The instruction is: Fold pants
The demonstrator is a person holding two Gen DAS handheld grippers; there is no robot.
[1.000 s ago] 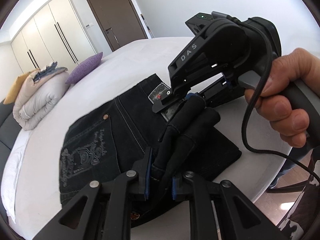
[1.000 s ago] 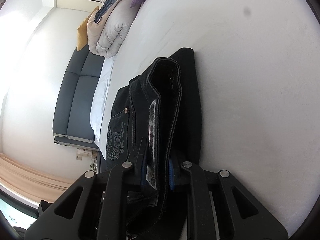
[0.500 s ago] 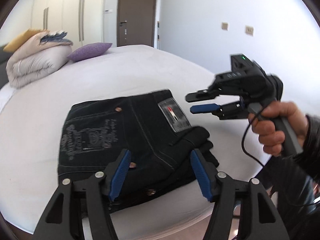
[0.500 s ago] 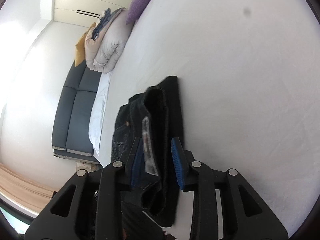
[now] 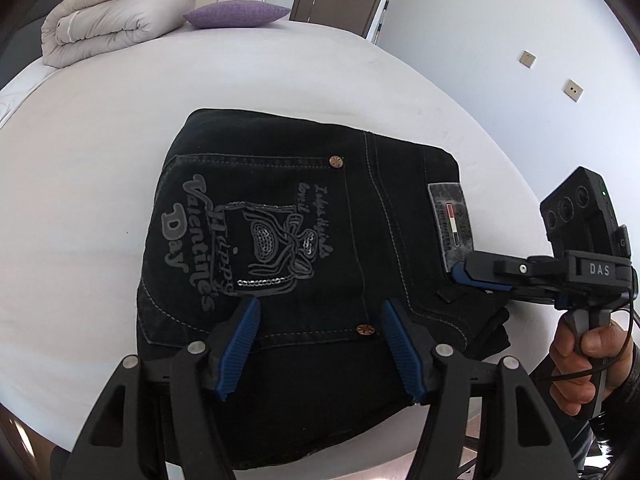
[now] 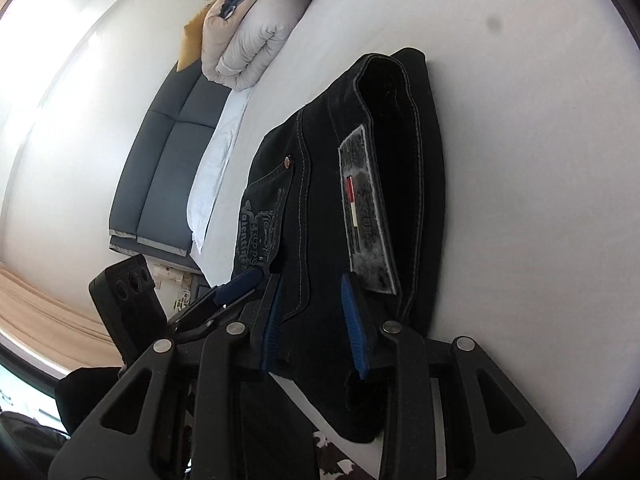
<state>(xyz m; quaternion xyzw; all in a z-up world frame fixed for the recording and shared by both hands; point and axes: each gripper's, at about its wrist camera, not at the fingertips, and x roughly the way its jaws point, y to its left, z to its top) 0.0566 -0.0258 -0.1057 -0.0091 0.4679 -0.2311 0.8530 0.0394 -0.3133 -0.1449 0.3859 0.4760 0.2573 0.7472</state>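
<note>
Two grippers hover over folded black pants (image 5: 304,248) that lie flat near the edge of a white bed (image 5: 100,152), back pocket with grey lettering facing up. The left gripper (image 5: 320,344) has its blue pads spread wide above the near part of the pants, nothing pinched between them. The right gripper (image 6: 314,320) sits at the waistband end, close to the grey label (image 6: 366,208); its jaws stand partly apart, the pads clear of the cloth, so it holds nothing either. Both sets of jaws have just been opening, letting the fabric go. A hand (image 5: 588,364) grips the right tool's handle at the bed's edge. At the far end of the bed rest a rolled beige duvet (image 5: 116,24) and a purple pillow (image 5: 236,14)
</note>
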